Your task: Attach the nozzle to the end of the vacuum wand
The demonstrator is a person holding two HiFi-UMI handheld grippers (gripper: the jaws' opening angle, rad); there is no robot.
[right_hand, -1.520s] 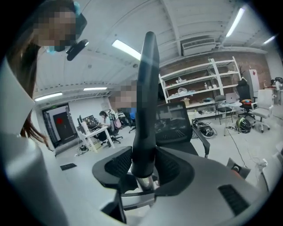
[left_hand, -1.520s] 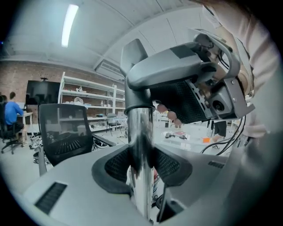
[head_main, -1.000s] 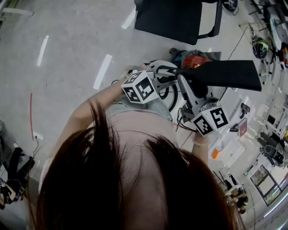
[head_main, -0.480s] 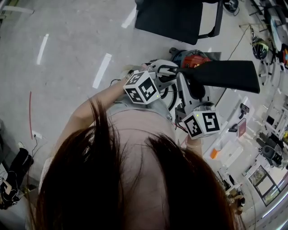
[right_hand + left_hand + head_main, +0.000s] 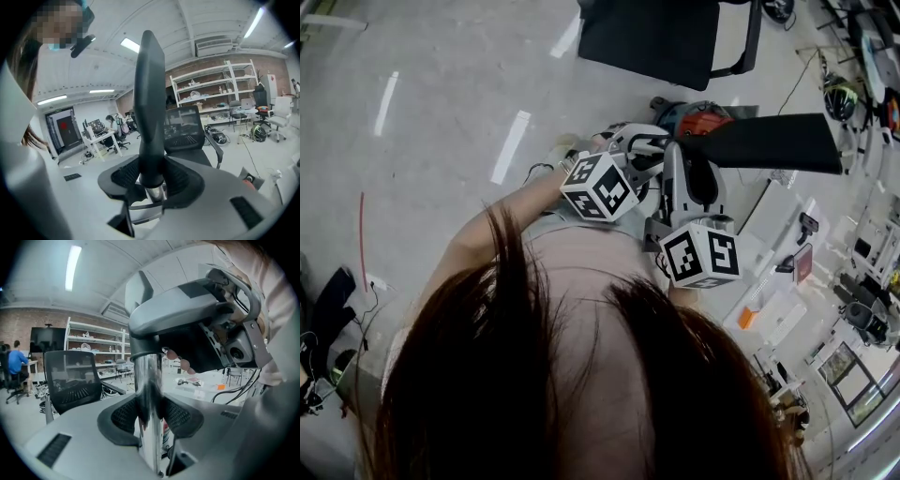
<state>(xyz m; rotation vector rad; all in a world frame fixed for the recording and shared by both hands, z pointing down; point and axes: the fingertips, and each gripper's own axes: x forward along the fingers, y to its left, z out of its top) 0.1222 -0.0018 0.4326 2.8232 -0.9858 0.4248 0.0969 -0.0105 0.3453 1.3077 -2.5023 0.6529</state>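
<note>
In the head view my two grippers meet in front of my chest. The left gripper is shut on the chrome vacuum wand, which stands upright between its pads. The right gripper grips the long black nozzle, which points right. Its jaws have just been closing with the nozzle between them. In the right gripper view the nozzle rises between the pads, and the wand's chrome end shows right under its base. Whether the two are seated together I cannot tell.
A black office chair stands on the floor ahead. The red vacuum body lies just beyond my grippers. White benches with tools and boxes fill the right side. My hair covers the lower part of the head view.
The right gripper's marker cube has swung left and toward me, and the nozzle's far end has lifted slightly. The left gripper has stayed where it was.
</note>
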